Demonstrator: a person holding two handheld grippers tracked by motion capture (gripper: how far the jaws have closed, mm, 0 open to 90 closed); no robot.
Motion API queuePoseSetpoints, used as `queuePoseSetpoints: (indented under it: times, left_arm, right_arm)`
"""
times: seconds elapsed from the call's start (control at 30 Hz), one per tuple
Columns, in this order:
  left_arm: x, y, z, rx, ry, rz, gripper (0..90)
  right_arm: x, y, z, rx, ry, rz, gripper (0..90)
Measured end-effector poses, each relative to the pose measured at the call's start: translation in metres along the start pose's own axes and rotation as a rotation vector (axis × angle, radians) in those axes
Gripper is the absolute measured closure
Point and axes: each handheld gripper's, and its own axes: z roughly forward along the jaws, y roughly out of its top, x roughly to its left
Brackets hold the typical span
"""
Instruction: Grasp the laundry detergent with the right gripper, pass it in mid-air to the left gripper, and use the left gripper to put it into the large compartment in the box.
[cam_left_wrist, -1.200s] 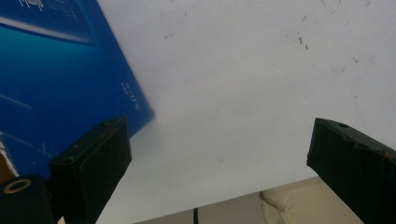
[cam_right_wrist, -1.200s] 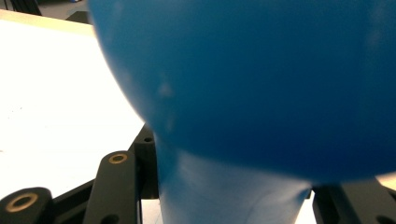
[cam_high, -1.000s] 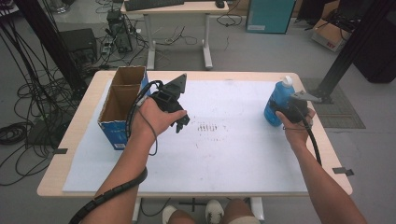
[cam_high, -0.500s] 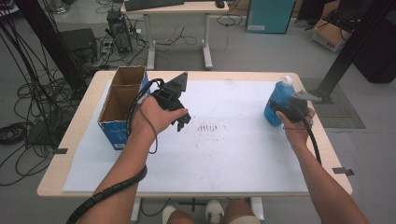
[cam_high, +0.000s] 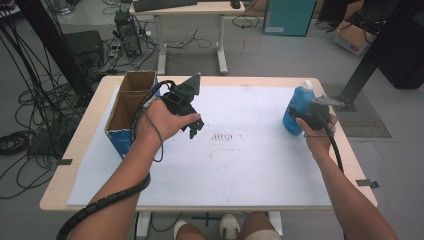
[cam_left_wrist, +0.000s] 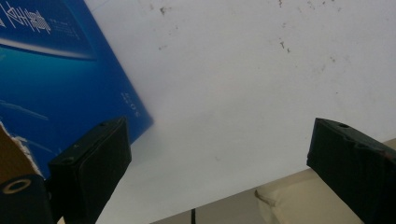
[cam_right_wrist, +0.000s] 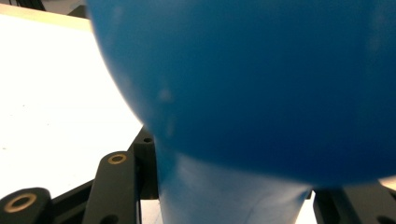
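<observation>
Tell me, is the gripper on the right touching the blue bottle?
Touching. In the right gripper view, the blue bottle sits pressed between that gripper's jaws; the high view shows the right gripper against the bottle's side.

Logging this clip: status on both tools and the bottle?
Right tool shut on blue bottle, upright near table's right edge. Left tool open, empty, beside cardboard box. Nothing in the way.

The left gripper (cam_high: 192, 129) hung at centre-left of the high view, jaws wide apart; the right gripper (cam_high: 300, 117) sat clamped at right.
</observation>
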Motion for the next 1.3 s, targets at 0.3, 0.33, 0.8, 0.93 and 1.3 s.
queuePoseSetpoints:
  times: [0.3,0.33,0.8,0.93,1.3]
  left_arm:
    - [0.012,-0.003,-0.020,-0.030,-0.008,0.042,6.4]
    - [0.014,-0.003,-0.023,-0.038,-0.008,0.046,6.4]
    - [0.017,0.011,-0.060,-0.087,0.018,0.173,6.6]
    - [0.018,0.016,-0.071,-0.088,0.016,0.231,6.6]
    - [0.014,0.026,-0.096,-0.105,0.035,0.381,6.4]
  right_arm:
    - [-0.005,0.025,-0.006,0.050,0.054,-0.007,45.4]
    - [-0.005,0.030,-0.008,0.054,0.061,-0.014,45.4]
    - [0.017,0.094,-0.027,0.159,0.234,-0.047,44.9]
    - [0.022,0.099,-0.028,0.163,0.281,-0.043,44.8]
    - [0.069,0.115,-0.017,0.150,0.467,-0.135,44.7]
